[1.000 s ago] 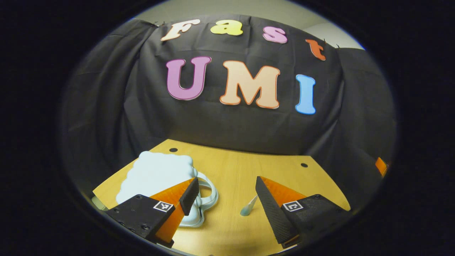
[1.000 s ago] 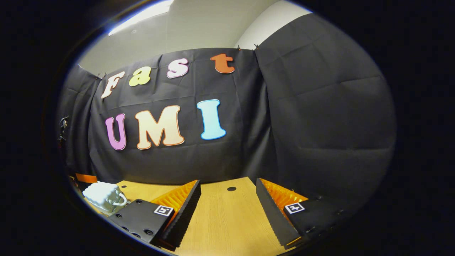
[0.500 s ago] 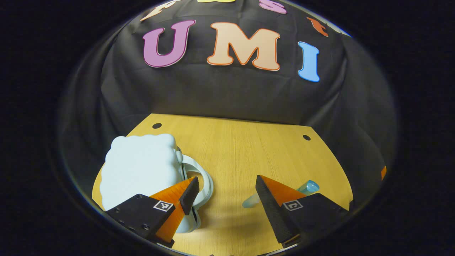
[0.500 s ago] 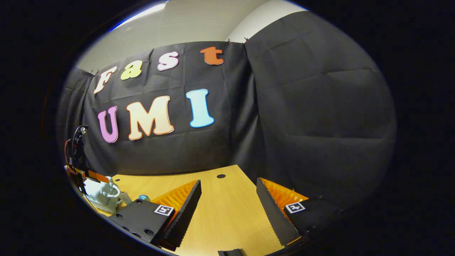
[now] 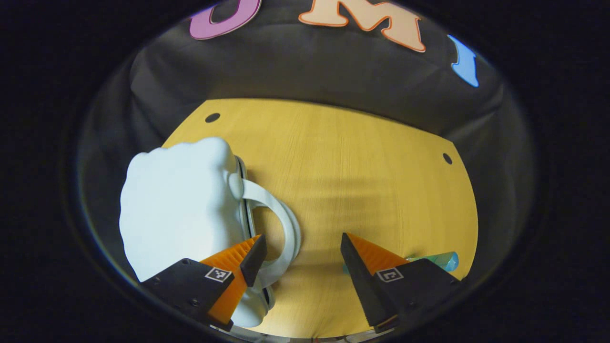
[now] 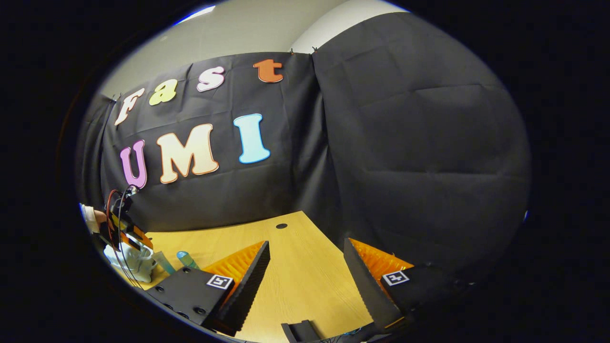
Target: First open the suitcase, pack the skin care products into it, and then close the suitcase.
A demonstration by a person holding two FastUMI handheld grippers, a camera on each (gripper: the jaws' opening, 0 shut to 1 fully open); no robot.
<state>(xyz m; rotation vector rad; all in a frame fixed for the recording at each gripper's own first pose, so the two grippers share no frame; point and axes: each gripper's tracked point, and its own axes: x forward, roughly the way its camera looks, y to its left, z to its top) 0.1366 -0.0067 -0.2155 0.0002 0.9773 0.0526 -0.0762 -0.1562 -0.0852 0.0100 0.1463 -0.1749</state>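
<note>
My left gripper [image 5: 298, 247] hangs spread wide above the white suitcase [image 5: 178, 214], which lies shut by the table's [image 5: 362, 162] left edge, handle [image 5: 281, 228] between my fingers. A teal skin care tube [image 5: 436, 260] lies near the right edge. My right gripper [image 6: 305, 259] is wide, holding nothing.

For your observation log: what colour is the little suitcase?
Pale blue suitcase, almost white; clearest in the left gripper view.
</note>
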